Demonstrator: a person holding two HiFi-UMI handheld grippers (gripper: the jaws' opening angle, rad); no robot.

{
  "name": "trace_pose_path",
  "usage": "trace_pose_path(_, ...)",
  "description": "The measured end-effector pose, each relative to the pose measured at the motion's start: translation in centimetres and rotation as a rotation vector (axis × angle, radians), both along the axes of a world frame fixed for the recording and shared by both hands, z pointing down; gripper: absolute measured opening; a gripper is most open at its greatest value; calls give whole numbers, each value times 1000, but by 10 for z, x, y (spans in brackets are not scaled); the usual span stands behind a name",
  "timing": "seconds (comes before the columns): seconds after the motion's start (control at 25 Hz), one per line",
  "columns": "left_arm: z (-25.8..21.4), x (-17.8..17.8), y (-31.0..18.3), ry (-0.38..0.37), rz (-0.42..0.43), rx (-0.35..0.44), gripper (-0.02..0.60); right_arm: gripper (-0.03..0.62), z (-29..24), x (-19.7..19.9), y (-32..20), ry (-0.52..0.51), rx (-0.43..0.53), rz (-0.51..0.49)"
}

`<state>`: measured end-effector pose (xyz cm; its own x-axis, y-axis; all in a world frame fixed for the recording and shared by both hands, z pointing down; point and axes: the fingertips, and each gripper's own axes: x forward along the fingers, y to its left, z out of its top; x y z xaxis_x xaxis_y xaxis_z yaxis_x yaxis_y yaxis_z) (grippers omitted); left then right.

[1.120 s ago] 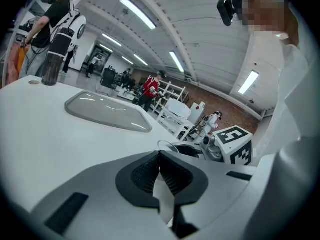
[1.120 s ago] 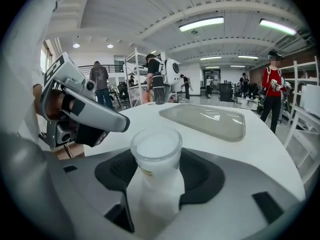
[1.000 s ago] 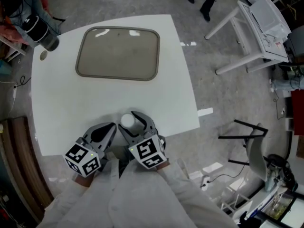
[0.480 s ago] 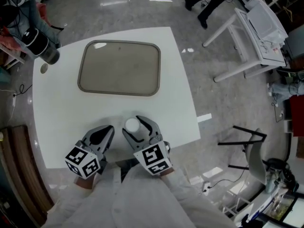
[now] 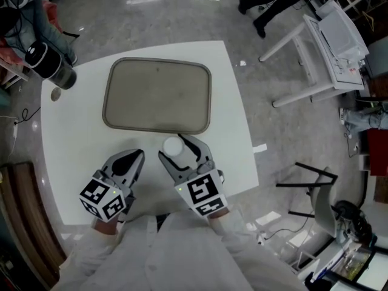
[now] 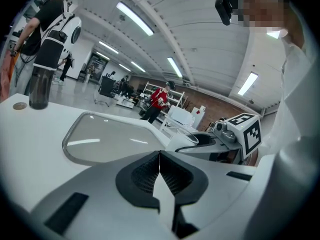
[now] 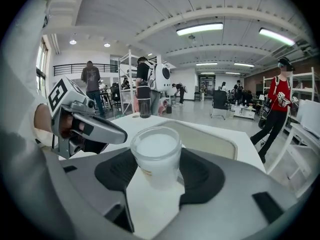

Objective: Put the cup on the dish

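A translucent white cup [image 5: 173,145] sits upright between the jaws of my right gripper [image 5: 174,148], which is shut on it. In the right gripper view the cup [image 7: 156,156] fills the gap between the black pads, open end up. The dish is a shallow grey tray [image 5: 157,96] with a rounded rim on the white table [image 5: 230,132]; the cup is just short of its near edge. My left gripper [image 5: 136,156] is beside it on the left, shut and empty, its pads meeting [image 6: 159,156]. The tray [image 6: 110,139] and cup [image 6: 183,138] also show in the left gripper view.
A dark bottle [image 5: 48,65] and a small round disc [image 5: 56,94] stand at the table's far left corner. The table's right edge [image 5: 245,132] drops to the floor. A white rack [image 5: 330,35] and a walking person [image 5: 273,5] are beyond it.
Both grippers have moved forward over the table; the cup, held by the right gripper, has gone from mid-table to just before the tray's near rim.
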<state>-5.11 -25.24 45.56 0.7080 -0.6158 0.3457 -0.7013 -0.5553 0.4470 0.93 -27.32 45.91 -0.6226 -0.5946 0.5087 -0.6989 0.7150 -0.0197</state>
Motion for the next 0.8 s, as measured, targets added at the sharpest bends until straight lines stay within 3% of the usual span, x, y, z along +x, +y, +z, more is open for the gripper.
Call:
trace_pose_path(0.4, -8, -26, -60, 6, -1, 53, 9, 268, -8, -30, -59, -8, 36, -14)
trace_pose_path(0.8, 8, -34, -103, 82, -58, 51, 9, 268, 11, -48, -116, -25, 24, 31)
